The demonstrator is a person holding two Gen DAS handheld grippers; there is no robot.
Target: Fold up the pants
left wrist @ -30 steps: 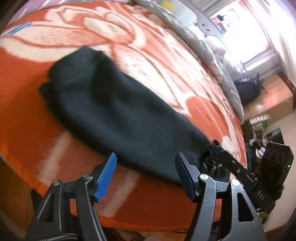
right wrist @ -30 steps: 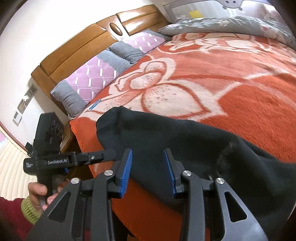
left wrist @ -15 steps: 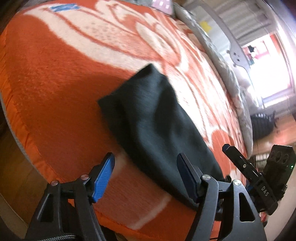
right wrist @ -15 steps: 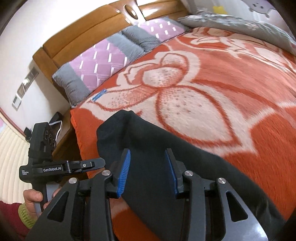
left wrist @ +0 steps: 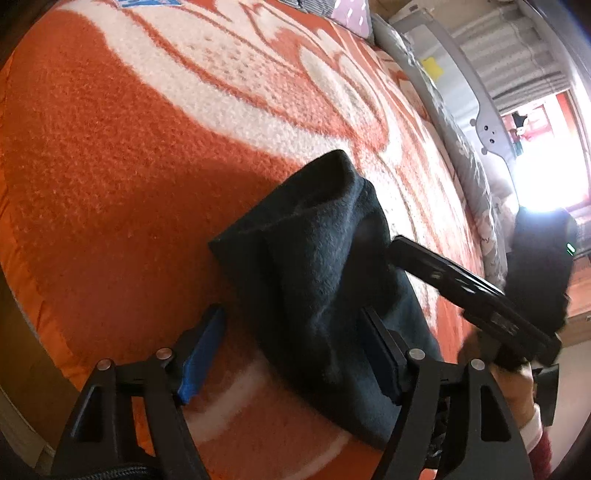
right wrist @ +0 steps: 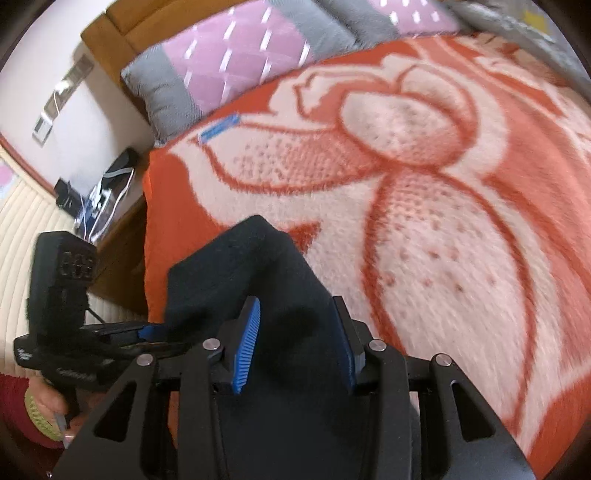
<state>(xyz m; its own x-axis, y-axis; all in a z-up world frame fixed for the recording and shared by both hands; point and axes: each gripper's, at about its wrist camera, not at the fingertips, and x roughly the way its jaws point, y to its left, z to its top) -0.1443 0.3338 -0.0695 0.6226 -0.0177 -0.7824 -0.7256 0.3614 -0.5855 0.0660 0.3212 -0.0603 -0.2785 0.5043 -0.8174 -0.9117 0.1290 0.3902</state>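
Note:
The black pants (left wrist: 317,266) lie folded into a narrow bundle on the orange and white floral blanket (left wrist: 110,155), near the bed's edge. My left gripper (left wrist: 291,354) is open; the near end of the bundle lies between its blue pads, closer to the right pad. My right gripper (right wrist: 293,349) is open, with the black fabric (right wrist: 251,273) between its pads. The right gripper's body shows in the left wrist view (left wrist: 480,295), beside the bundle. The left gripper shows in the right wrist view (right wrist: 88,339), at the pants' left edge.
Pink and grey pillows (right wrist: 236,55) and a wooden headboard (right wrist: 110,26) are at the bed's head. A grey quilt (left wrist: 465,155) runs along the far side. A bedside stand with cables (right wrist: 99,192) is left of the bed. The blanket's edge (left wrist: 33,295) drops off close by.
Both grippers have moved in closer over the pants. The bundle looks narrower and shorter than one second ago. The right gripper has come up beside the bundle in the left wrist view.

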